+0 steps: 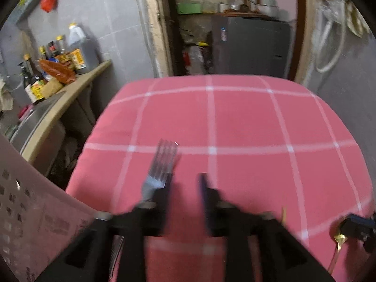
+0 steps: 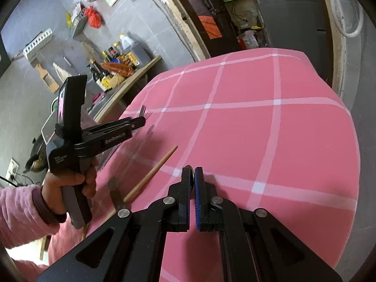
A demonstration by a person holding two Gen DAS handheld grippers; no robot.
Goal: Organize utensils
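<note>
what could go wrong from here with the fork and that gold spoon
1. The fork lies against only one finger of the left hand-held gripper, whose jaws stand apart, so it may slide off toward the cloth's left edge.
2. The right hand-held gripper pinches the gold spoon by a thin bit at its tips, so it may twist or drop.
3. The chopstick lies loose near both grippers and may get knocked.
</note>
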